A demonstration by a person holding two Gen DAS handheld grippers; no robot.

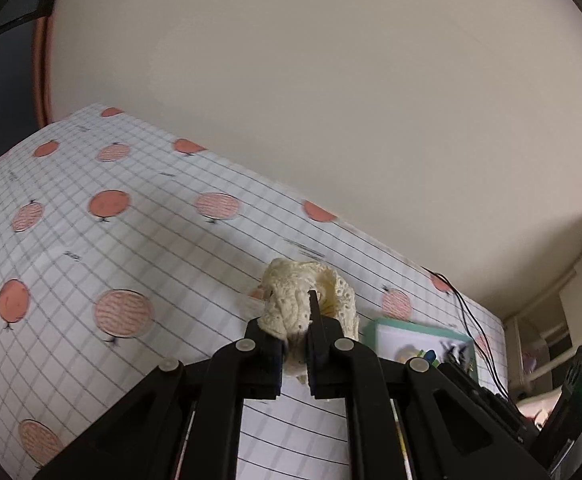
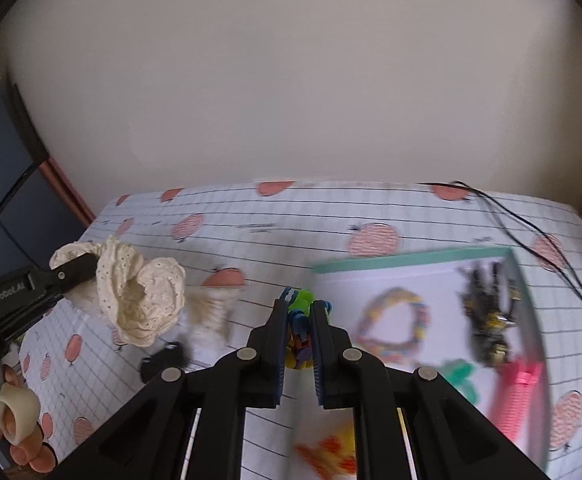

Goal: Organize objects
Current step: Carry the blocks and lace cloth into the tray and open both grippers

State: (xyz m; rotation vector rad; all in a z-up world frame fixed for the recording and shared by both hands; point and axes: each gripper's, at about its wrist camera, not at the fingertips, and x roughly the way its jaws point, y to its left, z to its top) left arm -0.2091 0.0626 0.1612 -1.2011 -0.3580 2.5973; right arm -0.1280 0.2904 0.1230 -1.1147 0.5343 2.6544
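My left gripper [image 1: 295,326] is shut on a cream lace scrunchie [image 1: 311,292], held above the table. The right wrist view shows the same scrunchie [image 2: 143,300] hanging from the left gripper [image 2: 71,270] at the left. My right gripper [image 2: 299,328] is shut on a multicoloured plastic hair clip [image 2: 299,316] with green, blue and yellow parts. It hangs just left of a teal-rimmed white tray [image 2: 411,258]. The tray holds a pastel beaded loop [image 2: 391,324], a dark hair accessory [image 2: 487,312], a green piece [image 2: 459,376] and a pink piece [image 2: 519,400].
The table wears a grid cloth with peach prints [image 1: 91,260]. On it lie another cream scrunchie [image 2: 211,316], a black hair tie [image 2: 163,360] and an orange-yellow item [image 2: 331,456]. A black cable [image 2: 531,240] runs along the back right. A hand [image 2: 15,420] holds the left tool.
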